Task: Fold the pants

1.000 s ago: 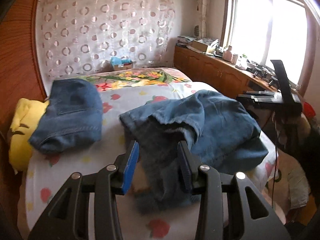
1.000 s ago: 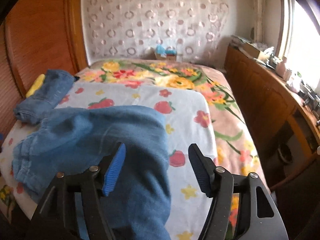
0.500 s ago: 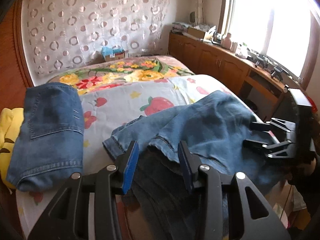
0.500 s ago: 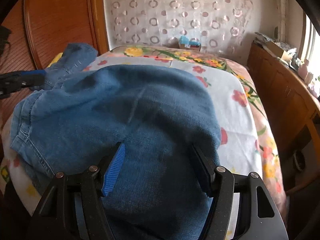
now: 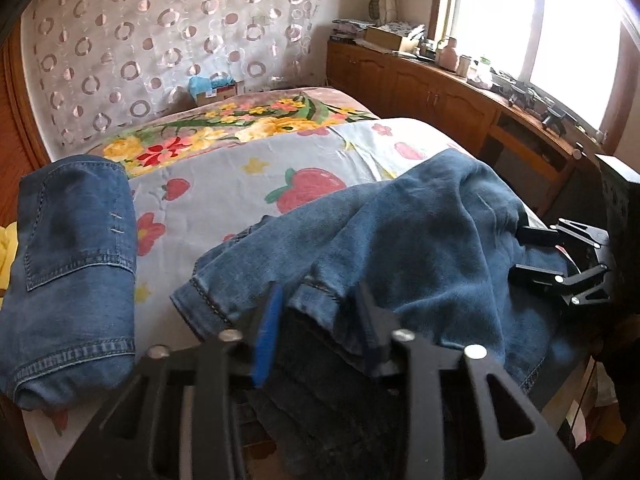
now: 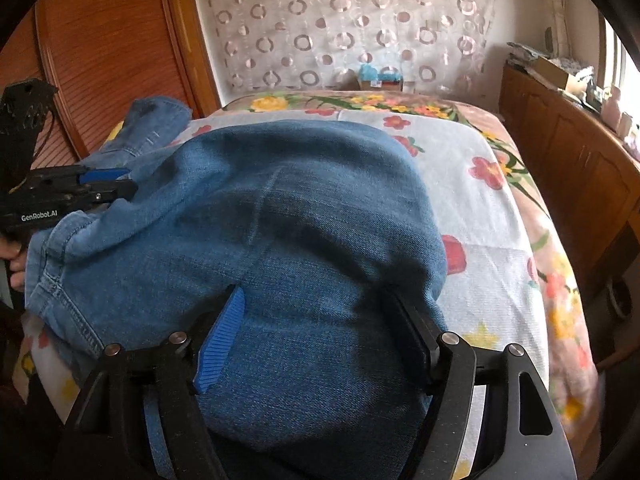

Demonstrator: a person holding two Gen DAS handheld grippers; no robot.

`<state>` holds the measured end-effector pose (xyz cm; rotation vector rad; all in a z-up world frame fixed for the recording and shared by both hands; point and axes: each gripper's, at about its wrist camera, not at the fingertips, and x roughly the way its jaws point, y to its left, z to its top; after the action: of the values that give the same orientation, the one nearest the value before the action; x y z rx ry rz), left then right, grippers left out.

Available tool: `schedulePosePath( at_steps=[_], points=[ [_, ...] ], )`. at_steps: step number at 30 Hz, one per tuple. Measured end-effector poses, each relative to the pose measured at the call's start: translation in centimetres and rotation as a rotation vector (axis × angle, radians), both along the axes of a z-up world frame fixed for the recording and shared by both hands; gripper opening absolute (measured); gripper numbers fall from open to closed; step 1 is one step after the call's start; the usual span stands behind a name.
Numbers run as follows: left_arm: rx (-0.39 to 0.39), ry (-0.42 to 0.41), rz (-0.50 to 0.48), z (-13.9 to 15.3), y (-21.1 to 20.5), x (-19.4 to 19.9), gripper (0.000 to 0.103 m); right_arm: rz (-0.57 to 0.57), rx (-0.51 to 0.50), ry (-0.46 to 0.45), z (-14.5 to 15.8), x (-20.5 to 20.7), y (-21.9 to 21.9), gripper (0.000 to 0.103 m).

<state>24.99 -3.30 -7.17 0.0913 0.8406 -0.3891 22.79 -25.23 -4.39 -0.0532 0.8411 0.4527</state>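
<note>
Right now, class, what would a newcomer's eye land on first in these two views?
A rumpled pair of blue jeans sprawls over the near end of the strawberry-print bed, with both tools on it. A second, folded pair of jeans lies at the bed's left edge. Behind hangs a ring-patterned curtain.

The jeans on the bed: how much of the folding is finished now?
Done: one folded pair lies at the bed's left side. In hand: the second jeans are still a rumpled heap; the left claw is closing over a hem, the right claw is opening, denim between its jaws. Left: flatten and fold this pair.
</note>
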Motion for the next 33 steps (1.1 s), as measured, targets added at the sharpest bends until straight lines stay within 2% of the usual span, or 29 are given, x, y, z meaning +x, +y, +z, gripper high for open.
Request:
schedulePosePath(
  at_steps=[6,11,13,19,27,30,33],
  points=[
    [0.02,-0.018,-0.024,0.7,-0.4,-0.3,0.009,0.001,0.004,0.002,-0.1,0.0,-0.2,0.075],
    [0.015,-0.087,0.051,3.0,1.7,0.4,0.007,0.001,-0.006,-0.009,0.0,-0.2,-0.2,0.075],
    [0.006,-0.089,0.08,3.6,3.0,1.4,0.007,0.002,-0.023,-0.015,0.3,-0.3,0.1,0.075],
    [-0.009,-0.069,0.076,3.8,3.9,2.2,0.018,-0.01,-0.022,-0.027,1.1,-1.0,-0.3,0.075],
    [-0.029,-0.108,0.073,5.3,3.6,-1.4,0.035,-0.096,0.007,-0.036,2.4,-1.8,-3.5,0.075],
    [-0.068,-0.109,0.049,5.8,3.0,-2.7,0.038,-0.122,0.01,-0.011,2.2,-2.2,-4.7,0.075],
    [-0.07,-0.109,0.016,5.6,1.2,-4.2,0.038,-0.143,0.016,0.012,1.6,-2.5,-5.6,0.075]
  ],
)
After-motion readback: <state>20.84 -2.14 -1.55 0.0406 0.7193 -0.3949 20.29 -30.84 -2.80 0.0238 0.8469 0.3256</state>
